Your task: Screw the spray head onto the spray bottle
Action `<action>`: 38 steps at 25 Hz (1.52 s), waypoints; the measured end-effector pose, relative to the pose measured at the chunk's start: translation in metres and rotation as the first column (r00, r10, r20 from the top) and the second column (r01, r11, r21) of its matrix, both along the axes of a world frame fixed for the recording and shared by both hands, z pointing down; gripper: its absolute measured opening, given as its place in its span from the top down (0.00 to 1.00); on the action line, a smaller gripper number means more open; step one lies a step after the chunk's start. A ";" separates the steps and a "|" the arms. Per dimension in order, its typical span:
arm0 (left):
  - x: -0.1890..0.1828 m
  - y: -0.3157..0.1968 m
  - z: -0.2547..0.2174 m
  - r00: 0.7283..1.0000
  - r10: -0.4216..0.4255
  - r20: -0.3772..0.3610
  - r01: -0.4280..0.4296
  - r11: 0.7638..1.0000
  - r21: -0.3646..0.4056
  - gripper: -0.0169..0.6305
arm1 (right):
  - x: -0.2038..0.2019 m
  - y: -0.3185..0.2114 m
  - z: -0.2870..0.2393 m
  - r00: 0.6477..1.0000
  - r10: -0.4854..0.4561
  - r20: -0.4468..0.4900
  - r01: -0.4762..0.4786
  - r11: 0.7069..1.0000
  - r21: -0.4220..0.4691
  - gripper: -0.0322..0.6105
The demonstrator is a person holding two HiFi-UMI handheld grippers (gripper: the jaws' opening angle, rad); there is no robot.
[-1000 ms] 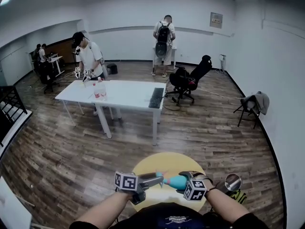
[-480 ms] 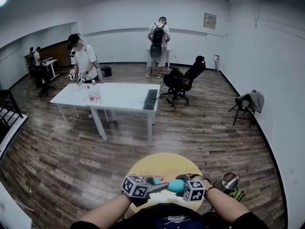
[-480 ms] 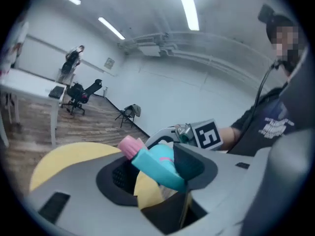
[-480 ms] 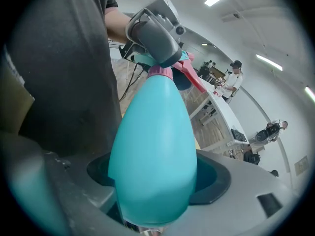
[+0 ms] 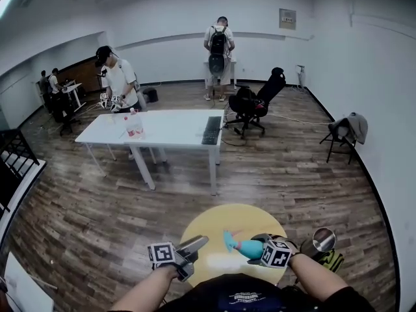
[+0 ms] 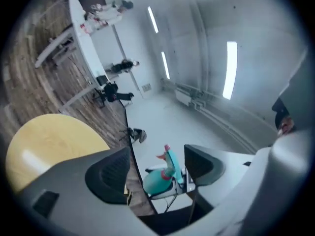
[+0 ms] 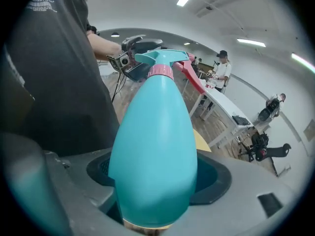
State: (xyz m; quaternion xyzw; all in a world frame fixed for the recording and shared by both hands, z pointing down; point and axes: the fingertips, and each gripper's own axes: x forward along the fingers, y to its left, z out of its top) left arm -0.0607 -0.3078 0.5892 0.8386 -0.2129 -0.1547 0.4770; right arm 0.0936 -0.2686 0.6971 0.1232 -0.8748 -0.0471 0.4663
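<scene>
A teal spray bottle (image 7: pixel 155 156) with a pink collar and the spray head (image 7: pixel 165 59) on its neck sits between the jaws of my right gripper (image 7: pixel 157 176), which is shut on its body. In the head view the bottle (image 5: pixel 247 246) lies over the round yellow table (image 5: pixel 234 218), and its head (image 5: pixel 229 240) points left. My left gripper (image 5: pixel 193 246) hangs a short way left of the head, apart from it. Its jaws have just been opening and nothing is between them. The left gripper view shows the left gripper (image 6: pixel 155 167) with the bottle (image 6: pixel 158 180) beyond its fingers.
A long white table (image 5: pixel 170 127) with a keyboard and small bottles stands further off, with a person beside it. A black office chair (image 5: pixel 257 103) and a folding chair (image 5: pixel 348 134) stand to the right. A small round shiny object (image 5: pixel 323 239) is by my right arm.
My left gripper has drawn back to the left, away from the spray head, and its jaws stand wider. The right gripper has kept the bottle over the yellow table.
</scene>
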 end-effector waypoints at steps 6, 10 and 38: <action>0.114 0.022 0.000 0.827 0.245 0.506 -0.395 0.894 0.213 0.62 | -0.024 -0.005 -0.010 0.990 -0.091 -0.112 0.104 0.988 0.111 0.34; 0.121 0.046 0.016 0.692 0.274 0.667 -0.560 0.787 0.258 0.62 | -0.012 0.006 -0.001 0.974 -0.125 -0.190 0.146 0.984 0.105 0.34; 0.116 0.047 0.009 0.629 0.265 0.731 -0.632 0.721 0.282 0.61 | -0.018 0.009 0.002 0.975 -0.154 -0.160 0.168 0.982 0.080 0.34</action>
